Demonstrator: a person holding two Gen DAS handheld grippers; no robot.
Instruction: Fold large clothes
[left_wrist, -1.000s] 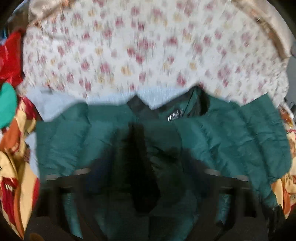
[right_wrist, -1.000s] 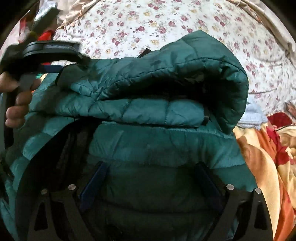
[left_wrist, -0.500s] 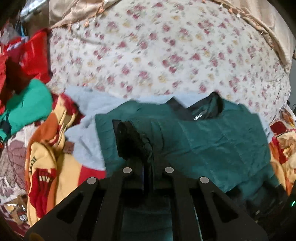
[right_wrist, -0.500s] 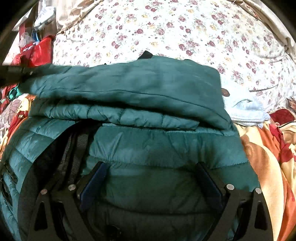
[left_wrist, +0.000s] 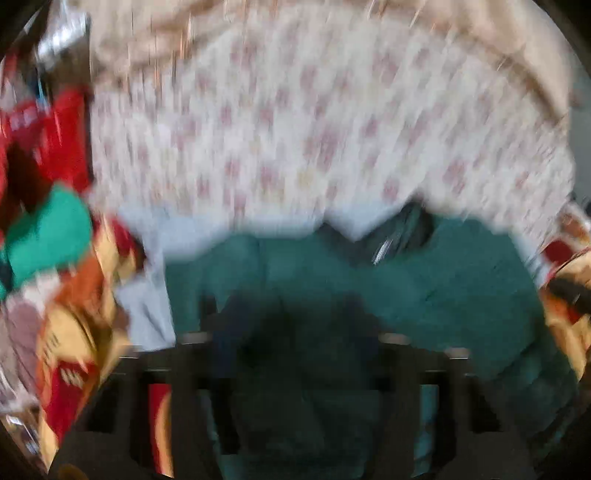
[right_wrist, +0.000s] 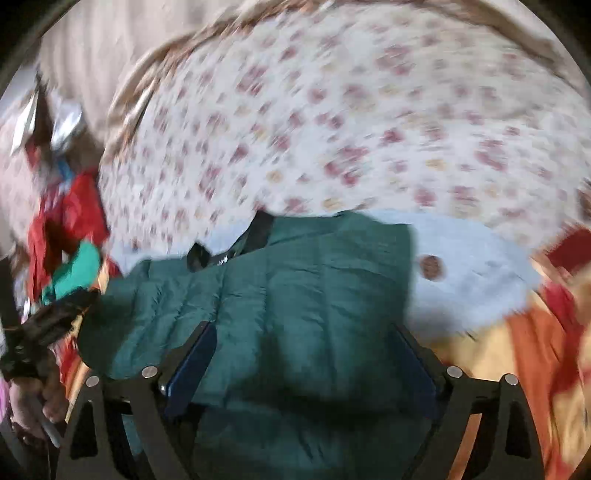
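Note:
A dark green quilted jacket (right_wrist: 295, 295) lies folded on the bed, its black collar (right_wrist: 258, 232) at the far side. My right gripper (right_wrist: 303, 350) hovers above its near part. The jaws are wide apart and closing slightly, and the pads touch no cloth. In the blurred left wrist view the jacket (left_wrist: 443, 288) fills the lower middle. My left gripper (left_wrist: 295, 321) is low over it with its jaws opening. Dark jacket fabric sits between the fingers (left_wrist: 225, 325). A hand (right_wrist: 29, 402) holds that gripper at the left edge of the right wrist view.
A pale blue garment (right_wrist: 469, 269) with a brown button lies under the jacket, to its right. A floral sheet (right_wrist: 332, 129) covers the bed beyond. An orange, yellow and red blanket (right_wrist: 517, 350) lies on both sides. Red and bright green items (left_wrist: 48, 229) are piled at the left.
The left jaws, shut on a dark fold half a second ago, now stand apart. The right gripper has lifted and drawn back from the jacket, whose raised fold now lies flat.

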